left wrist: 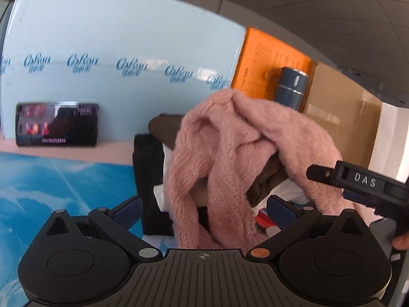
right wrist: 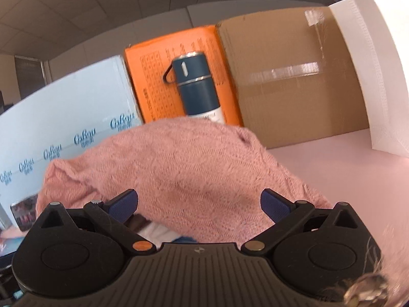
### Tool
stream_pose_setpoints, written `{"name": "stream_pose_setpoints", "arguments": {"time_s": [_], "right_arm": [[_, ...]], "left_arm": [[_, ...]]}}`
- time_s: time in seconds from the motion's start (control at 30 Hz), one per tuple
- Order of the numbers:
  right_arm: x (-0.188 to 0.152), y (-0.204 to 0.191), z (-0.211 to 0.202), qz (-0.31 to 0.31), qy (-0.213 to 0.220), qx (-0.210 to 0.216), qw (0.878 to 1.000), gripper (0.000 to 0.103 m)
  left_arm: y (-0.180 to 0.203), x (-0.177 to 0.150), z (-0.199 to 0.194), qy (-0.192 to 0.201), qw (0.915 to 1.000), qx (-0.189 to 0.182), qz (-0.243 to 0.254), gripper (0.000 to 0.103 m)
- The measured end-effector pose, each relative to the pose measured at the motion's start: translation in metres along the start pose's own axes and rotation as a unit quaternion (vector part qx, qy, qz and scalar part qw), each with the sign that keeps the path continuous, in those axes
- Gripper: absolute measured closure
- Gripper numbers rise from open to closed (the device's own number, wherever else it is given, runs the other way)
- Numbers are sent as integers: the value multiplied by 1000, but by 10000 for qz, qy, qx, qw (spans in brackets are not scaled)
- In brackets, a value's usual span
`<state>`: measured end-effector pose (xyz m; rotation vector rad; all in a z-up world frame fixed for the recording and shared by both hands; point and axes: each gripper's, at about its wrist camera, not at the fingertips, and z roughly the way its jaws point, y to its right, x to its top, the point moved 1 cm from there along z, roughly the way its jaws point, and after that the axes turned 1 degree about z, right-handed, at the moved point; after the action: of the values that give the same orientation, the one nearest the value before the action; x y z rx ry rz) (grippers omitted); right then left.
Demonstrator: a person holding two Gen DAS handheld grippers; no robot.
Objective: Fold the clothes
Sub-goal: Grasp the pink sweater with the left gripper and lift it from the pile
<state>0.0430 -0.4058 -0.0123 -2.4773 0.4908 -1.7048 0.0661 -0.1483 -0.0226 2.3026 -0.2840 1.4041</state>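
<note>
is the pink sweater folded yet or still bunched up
Still bunched up. The pink knit sweater lies crumpled over a pile of dark clothes, with loose parts hanging down; no flat, squared folds show.

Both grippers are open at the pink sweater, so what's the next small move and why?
Probably close the right gripper on the pink sweater. The knit lies right between its spread fingers, still crumpled on the pile of clothes, and the left gripper is open too, so nothing holds it.

Beside one blue flask (right wrist: 195, 84), one orange box (right wrist: 176, 76), one cardboard box (right wrist: 294, 76) and one white foam block (right wrist: 378, 71) are standing; one pink sweater (right wrist: 179, 174) is lying before it, one phone (left wrist: 56, 124) leaning farther left.
</note>
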Motion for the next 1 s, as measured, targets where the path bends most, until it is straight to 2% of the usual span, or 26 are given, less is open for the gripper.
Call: {"name": "stream_pose_setpoints", "arguments": {"time_s": [0.07, 0.17, 0.27, 0.33, 0.4, 0.47, 0.53, 0.57, 0.63, 0.67, 0.73, 0.8, 1.0], "right_arm": [[-5, -7, 8, -243, -267, -183, 9992, 0], [-9, -7, 18, -425, -428, -714, 9956, 0], [-10, 7, 23, -116, -506, -1191, 9915, 0], [-10, 14, 24, 101, -477, -1232, 9912, 0], [-10, 22, 24, 315, -428, -1209, 9912, 0], [-10, 25, 22, 425, -369, -1159, 9917, 4], [-9, 26, 20, 549, -318, -1059, 9923, 18], [-9, 28, 19, 645, -296, -967, 9928, 22], [-8, 29, 16, 799, -222, -826, 9931, 41], [-6, 28, 13, 844, -172, -780, 9932, 46], [-3, 25, 7, 847, 25, -803, 9932, 67], [-1, 23, 0, 807, 296, -940, 9918, 78], [3, 26, -24, 955, 1270, -1191, 9801, 94]], "left_arm": [[-3, -2, 4, -145, 9997, -53, -182, 0], [-8, -5, 11, -362, 9982, -133, -455, 0], [-7, -5, 15, -494, 9968, -312, -543, 0], [-3, -7, 15, -532, 9970, -349, -440, 2], [-2, -7, 16, -549, 9971, -361, -395, 13], [-3, -8, 17, -574, 9970, -328, -410, 30], [-6, -9, 18, -605, 9964, -314, -505, 42], [-9, -9, 18, -600, 9960, -327, -577, 55], [-15, -11, 18, -572, 9951, -356, -727, 72], [-17, -11, 16, -540, 9947, -382, -782, 79], [-21, -12, 12, -453, 9939, -473, -886, 86], [-22, -12, 7, -372, 9938, -537, -901, 88], [-22, -15, -15, -212, 9947, -682, -740, 90]]}}
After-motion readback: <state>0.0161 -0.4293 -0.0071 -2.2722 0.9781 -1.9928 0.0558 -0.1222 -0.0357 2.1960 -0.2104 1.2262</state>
